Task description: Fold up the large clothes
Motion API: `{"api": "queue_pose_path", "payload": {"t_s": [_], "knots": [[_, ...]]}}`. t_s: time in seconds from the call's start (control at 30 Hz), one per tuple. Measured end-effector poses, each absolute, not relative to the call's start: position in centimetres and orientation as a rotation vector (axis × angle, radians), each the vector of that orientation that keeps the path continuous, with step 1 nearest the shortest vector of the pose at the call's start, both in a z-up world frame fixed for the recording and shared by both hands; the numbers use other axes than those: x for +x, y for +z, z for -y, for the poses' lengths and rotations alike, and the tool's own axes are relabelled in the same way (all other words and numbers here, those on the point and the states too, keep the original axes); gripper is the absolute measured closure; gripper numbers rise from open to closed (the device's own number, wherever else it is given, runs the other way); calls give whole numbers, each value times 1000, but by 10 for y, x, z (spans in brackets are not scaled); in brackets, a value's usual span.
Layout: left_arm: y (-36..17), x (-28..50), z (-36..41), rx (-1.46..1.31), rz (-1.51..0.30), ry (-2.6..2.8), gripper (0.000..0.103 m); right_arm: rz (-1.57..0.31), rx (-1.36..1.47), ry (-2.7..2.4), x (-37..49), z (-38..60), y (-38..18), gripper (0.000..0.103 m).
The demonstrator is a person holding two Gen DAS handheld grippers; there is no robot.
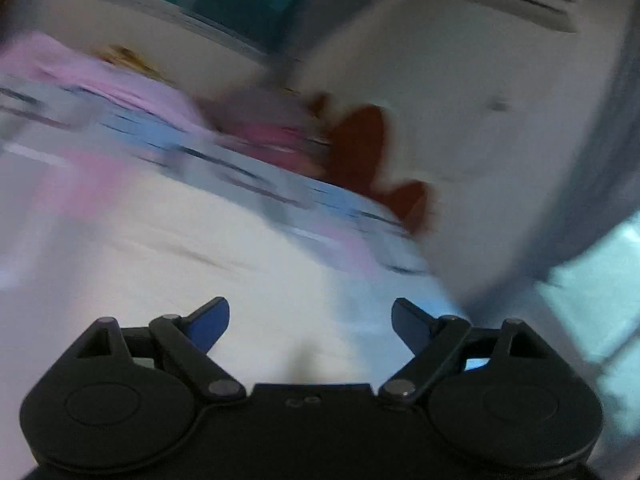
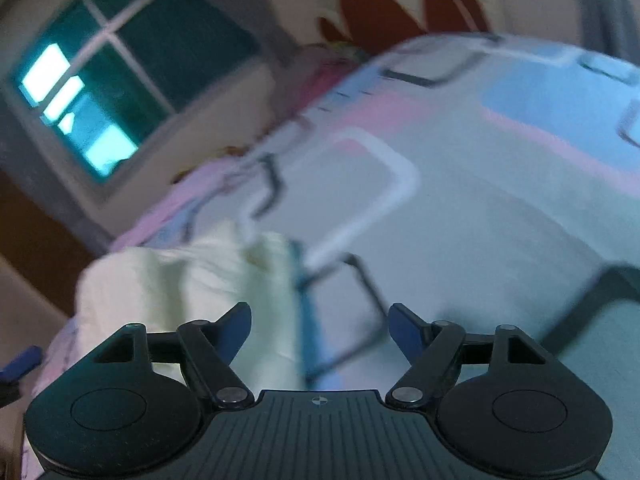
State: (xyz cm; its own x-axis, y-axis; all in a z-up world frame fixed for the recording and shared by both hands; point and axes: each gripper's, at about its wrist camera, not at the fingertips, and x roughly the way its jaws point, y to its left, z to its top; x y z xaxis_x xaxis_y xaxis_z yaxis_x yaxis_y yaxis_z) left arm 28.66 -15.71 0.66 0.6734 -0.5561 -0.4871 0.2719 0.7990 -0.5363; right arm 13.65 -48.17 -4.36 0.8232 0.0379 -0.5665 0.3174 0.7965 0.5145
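Observation:
A cream-white garment (image 2: 192, 280) lies bunched on the patterned bed sheet (image 2: 440, 208), at the lower left of the right wrist view. My right gripper (image 2: 320, 328) stands open over the sheet, its left finger (image 2: 236, 328) in front of the garment's edge, with nothing between the pads. In the heavily blurred left wrist view, my left gripper (image 1: 310, 320) is open over a pale white surface (image 1: 240, 272). I cannot tell whether that is garment or sheet. Nothing is held. A blue fingertip (image 2: 20, 360) of the other gripper shows at the far left edge.
The bed sheet (image 1: 120, 184) carries pink, blue and dark line patterns. Pink bedding (image 1: 132, 92) is piled at the far side. A red scalloped headboard (image 1: 360, 148) (image 2: 380, 8) stands against the wall. A window (image 2: 120, 80) is behind the bed.

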Motion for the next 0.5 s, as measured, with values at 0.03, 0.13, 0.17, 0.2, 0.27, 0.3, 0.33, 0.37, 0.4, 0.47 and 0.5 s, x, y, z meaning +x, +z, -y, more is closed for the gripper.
{"api": "queue_pose_path", "payload": {"t_s": [0.03,0.13,0.17,0.2,0.27,0.3,0.33,0.37,0.4,0.47,0.5], "knots": [[-3,297,139,-456,-691,-446,30,-574,624,-124,145,474,-34,28],[-34,328,101,-503,-727,-363,38,-569,578,-29,176,450,-15,30],[-40,334,93,-515,-730,-362,42,-579,561,-1,188,442,-12,30],[-46,340,88,-533,-739,-367,45,-595,538,18,201,433,-10,30],[-56,347,81,-565,-750,-402,53,-629,505,46,226,418,-12,33],[-57,350,78,-564,-753,-418,53,-658,509,66,240,412,-16,38],[-57,354,80,-559,-757,-436,53,-685,518,83,250,409,-21,44],[-59,356,82,-547,-761,-453,53,-708,523,93,259,406,-25,46],[-61,356,85,-530,-762,-465,53,-722,524,99,265,404,-30,51],[-62,362,88,-514,-755,-496,53,-742,520,123,272,402,-38,74],[-63,365,93,-506,-753,-507,53,-729,512,120,270,402,-39,87]]}}
